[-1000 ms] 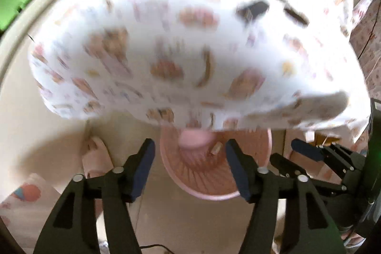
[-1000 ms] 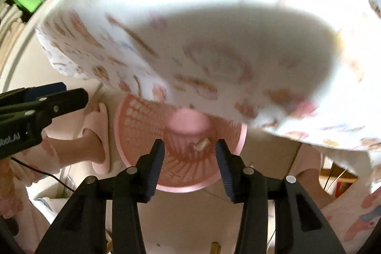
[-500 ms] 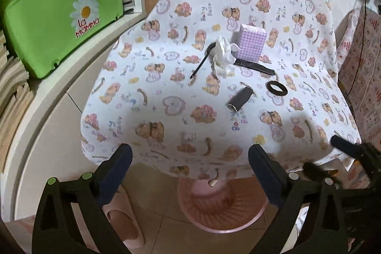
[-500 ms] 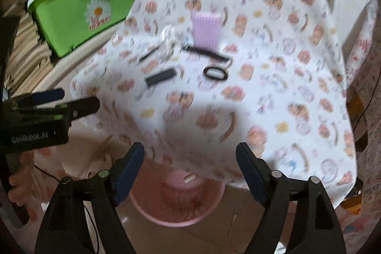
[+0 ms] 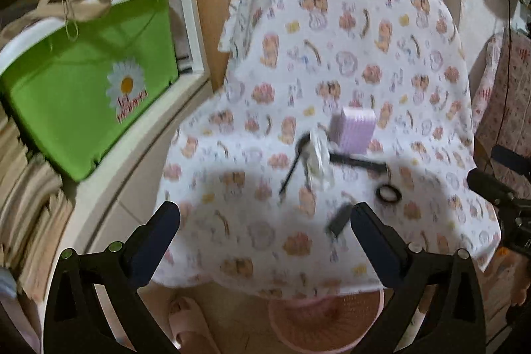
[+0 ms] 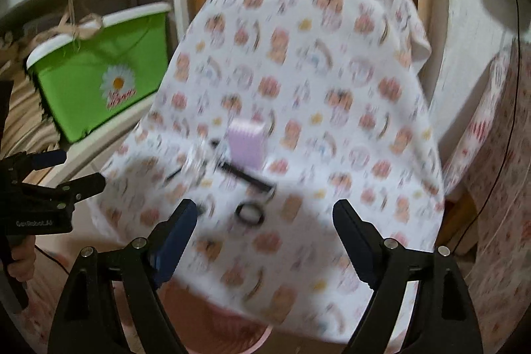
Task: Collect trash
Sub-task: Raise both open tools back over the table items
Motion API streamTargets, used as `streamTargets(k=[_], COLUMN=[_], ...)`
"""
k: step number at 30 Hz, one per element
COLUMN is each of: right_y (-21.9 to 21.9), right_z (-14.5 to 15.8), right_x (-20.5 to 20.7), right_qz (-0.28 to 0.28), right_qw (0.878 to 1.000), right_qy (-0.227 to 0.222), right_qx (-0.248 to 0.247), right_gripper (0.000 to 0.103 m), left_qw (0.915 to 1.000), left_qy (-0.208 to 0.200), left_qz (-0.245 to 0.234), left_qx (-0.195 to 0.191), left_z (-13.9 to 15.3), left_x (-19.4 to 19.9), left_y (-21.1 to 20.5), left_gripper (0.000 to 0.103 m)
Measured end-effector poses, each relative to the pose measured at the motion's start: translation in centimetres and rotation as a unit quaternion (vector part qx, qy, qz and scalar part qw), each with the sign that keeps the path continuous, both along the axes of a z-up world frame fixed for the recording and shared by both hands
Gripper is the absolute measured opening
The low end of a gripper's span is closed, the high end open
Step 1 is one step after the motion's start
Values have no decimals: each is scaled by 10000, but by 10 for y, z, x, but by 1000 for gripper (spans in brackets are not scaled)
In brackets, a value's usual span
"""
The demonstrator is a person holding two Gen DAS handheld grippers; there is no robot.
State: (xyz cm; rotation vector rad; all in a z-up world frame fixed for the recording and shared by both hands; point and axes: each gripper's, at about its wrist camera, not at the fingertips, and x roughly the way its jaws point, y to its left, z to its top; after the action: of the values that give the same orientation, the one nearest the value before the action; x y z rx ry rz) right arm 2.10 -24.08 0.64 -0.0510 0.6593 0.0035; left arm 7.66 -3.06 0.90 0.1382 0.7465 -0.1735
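Grippers, left (image 5: 265, 233) and right (image 6: 265, 229), hover spread apart above the tablecloth (image 5: 348, 55).

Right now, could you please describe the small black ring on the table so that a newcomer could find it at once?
Start at the table draped in the cartoon-print cloth, beside the green tub. Near the front edge lies a cluster around a lilac box. The black ring lies flat at the cluster's right end, beyond the long black strip; it is the only closed loop there.
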Motion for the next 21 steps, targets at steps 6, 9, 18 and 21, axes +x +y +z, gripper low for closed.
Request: streamTargets(k=[6, 9, 18, 21], right_y=[-16, -22, -31, -32], right_z=[0, -20, -43, -43], right_x=[23, 27, 41, 45], right_qz=[-91, -208, -379, -433], right_qw=[10000, 9997, 9984, 9981], right_qy=[-12, 93, 395, 416], right_qx=[18, 106, 133, 132], right_gripper=[86, 86, 86, 86], left_qw=[9996, 9992, 9985, 9969], left_qy=[-50, 232, 248, 245], left_qz=[-201, -259, -494, -750], left_qx=[-211, -214, -20, -3], left_z=[-12, -37, -57, -61], left_x=[18, 23, 19, 20], left_y=[-4, -7, -39, -52], left_gripper=[102, 102, 102, 99])
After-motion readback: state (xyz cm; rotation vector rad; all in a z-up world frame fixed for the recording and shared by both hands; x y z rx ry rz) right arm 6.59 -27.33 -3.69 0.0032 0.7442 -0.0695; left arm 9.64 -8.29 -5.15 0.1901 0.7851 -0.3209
